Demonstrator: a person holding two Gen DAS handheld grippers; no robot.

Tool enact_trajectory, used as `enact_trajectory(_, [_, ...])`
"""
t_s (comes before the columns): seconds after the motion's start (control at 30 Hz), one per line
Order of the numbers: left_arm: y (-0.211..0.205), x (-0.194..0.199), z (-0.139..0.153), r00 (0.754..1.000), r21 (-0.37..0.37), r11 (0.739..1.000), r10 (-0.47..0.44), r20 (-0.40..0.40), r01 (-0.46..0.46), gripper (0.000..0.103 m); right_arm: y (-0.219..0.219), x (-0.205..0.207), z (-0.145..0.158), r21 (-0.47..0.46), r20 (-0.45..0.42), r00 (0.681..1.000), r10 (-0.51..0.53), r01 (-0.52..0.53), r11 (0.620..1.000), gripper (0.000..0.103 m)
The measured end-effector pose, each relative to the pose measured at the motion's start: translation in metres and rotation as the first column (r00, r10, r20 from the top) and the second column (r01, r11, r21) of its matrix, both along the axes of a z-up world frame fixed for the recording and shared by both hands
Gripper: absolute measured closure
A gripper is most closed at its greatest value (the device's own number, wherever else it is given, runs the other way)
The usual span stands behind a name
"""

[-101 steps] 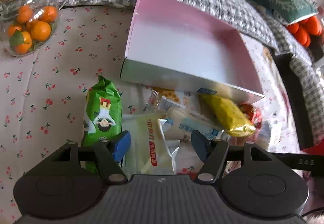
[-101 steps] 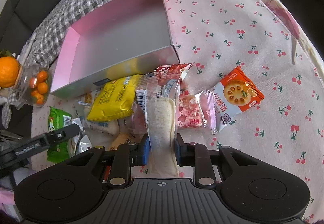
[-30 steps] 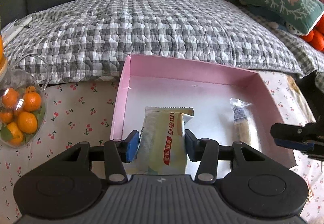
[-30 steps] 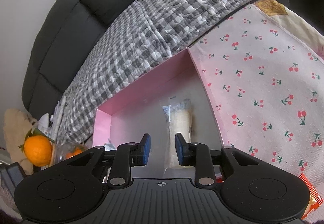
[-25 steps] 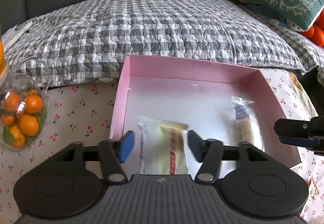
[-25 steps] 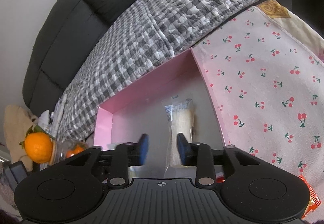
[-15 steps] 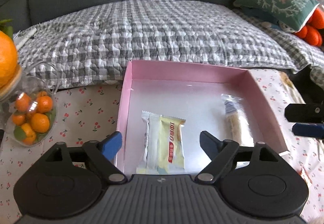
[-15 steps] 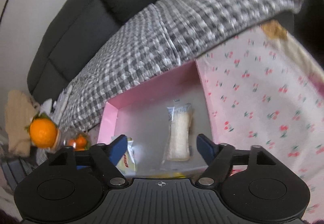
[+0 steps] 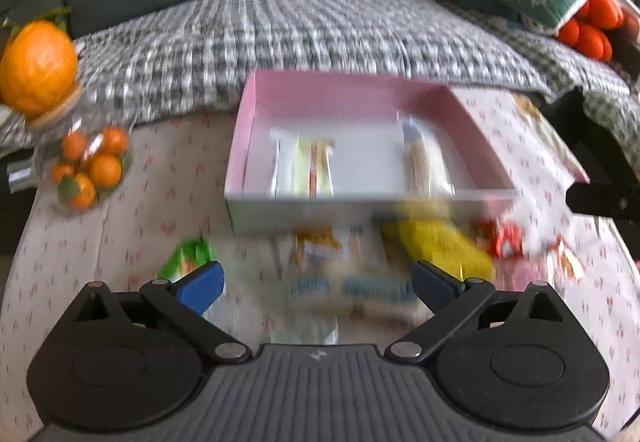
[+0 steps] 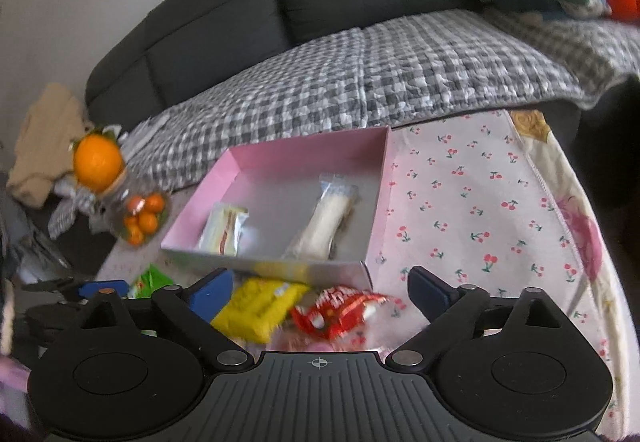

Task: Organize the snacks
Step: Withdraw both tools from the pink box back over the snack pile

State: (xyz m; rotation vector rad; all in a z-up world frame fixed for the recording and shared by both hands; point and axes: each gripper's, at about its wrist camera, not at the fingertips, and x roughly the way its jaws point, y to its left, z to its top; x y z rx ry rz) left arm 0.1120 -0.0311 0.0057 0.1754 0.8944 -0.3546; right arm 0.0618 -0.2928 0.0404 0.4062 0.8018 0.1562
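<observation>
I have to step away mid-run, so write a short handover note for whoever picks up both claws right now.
Left claw: open, empty, its jaws just opened.
Right claw: the same.
Done: yellow-white packet and clear-wrapped roll lie apart inside the pink box.
Left: yellow packet, red packet and green packet sit on the cloth before the box; others there are too blurred to name.

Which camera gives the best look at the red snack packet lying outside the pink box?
The right wrist view: the red snack packet lies sharp and whole just before the pink box. The left wrist view shows it only as a motion-blurred red patch.
</observation>
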Motion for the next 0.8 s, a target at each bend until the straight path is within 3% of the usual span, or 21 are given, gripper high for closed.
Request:
enact_trajectory(0.23, [0.020, -0.030, -0.025, 0.998, -0.043, 0.998, 0.041, -0.046, -0.043, 0.002, 0.012, -0.031, -0.009, -0.048, 0.063, 0.994, 0.093, -0.090, 0.995, 0.004])
enact_trajectory(0.37, [0.033, -0.047, -0.031, 0.999, -0.120, 0.992, 0.035, 0.005, -0.034, 0.002, 0.028, -0.054, -0.017, -0.096, 0.087, 0.978, 0.188, -0.179, 0.979, 0.004])
enact_trajectory(0.63, [0.044, -0.067, -0.033, 0.997, -0.176, 0.984, 0.006, 0.082, 0.009, 0.002, 0.065, -0.083, -0.033, -0.228, 0.089, 0.917, 0.389, -0.362, 0.904, 0.003])
enact_trajectory(0.8, [0.049, -0.075, -0.041, 0.997, -0.196, 0.979, -0.044, 0.071, 0.057, 0.006, 0.082, -0.092, -0.039, -0.259, 0.076, 0.876, 0.476, -0.443, 0.858, 0.003])
